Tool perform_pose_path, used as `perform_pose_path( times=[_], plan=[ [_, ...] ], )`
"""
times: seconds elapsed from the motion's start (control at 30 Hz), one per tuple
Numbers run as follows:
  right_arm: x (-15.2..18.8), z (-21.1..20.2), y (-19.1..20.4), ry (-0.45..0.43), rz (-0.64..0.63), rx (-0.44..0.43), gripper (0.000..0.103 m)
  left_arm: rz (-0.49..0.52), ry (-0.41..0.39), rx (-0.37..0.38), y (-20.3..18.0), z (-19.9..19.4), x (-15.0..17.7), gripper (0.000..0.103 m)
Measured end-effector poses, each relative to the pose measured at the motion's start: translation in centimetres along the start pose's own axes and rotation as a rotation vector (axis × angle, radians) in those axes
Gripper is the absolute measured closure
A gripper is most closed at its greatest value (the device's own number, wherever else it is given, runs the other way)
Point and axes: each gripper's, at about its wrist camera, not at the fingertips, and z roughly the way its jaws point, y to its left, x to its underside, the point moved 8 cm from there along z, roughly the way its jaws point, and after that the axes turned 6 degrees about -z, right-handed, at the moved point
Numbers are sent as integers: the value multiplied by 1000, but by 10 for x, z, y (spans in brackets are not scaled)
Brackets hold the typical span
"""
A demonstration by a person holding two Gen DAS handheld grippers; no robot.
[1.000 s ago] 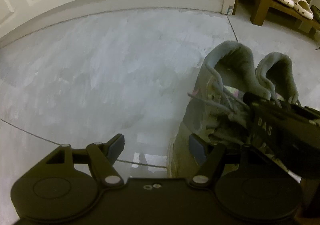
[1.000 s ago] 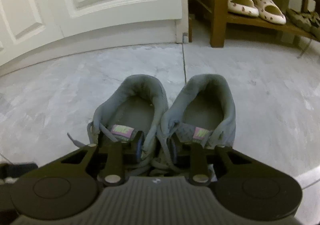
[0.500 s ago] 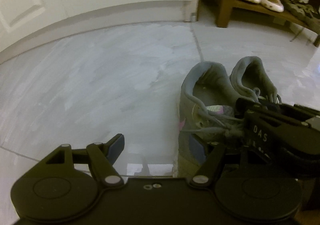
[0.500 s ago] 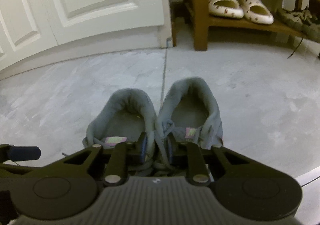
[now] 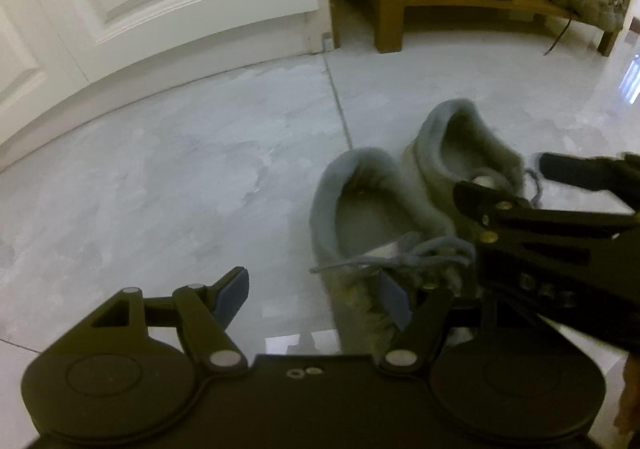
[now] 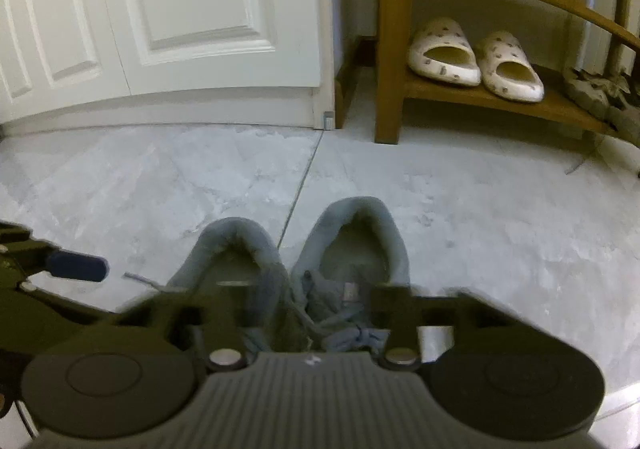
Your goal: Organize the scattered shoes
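A pair of grey sneakers (image 6: 304,273) hangs side by side, heels away from me, above the marble floor. My right gripper (image 6: 304,301) is shut on the pair, one finger inside each shoe, pinching the inner walls together. In the left wrist view the same sneakers (image 5: 400,201) sit to the right with the right gripper on them. My left gripper (image 5: 312,293) is open and empty, left of the sneakers, its right pad near the laces.
A wooden shoe rack (image 6: 472,97) stands ahead on the right, with white patterned slippers (image 6: 472,61) and grey-green laced shoes (image 6: 600,97) on its low shelf. A white panelled door (image 6: 180,17) fills the left. Marble floor (image 6: 480,209) lies between.
Both grippers and the grey sneakers have moved forward toward the shoe rack, which looms larger. The right gripper keeps its hold; the left stays open.
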Motion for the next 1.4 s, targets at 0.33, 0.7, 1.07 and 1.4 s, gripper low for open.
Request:
perform_pose_path(
  times=[0.33, 0.7, 1.07, 1.4],
  plan=[
    [21, -27, 17, 5, -96, -74, 25, -116, 35, -38, 38, 2, 30, 31],
    [58, -15, 41, -110, -161, -44, 25, -134, 52, -25, 34, 9, 46, 31],
    [69, 9, 38, -163, -118, 0, 25, -110, 47, -39, 30, 14, 46, 32],
    [64, 17, 45, -186, -237, -89, 63, -126, 81, -24, 24, 22, 42, 31]
  ],
)
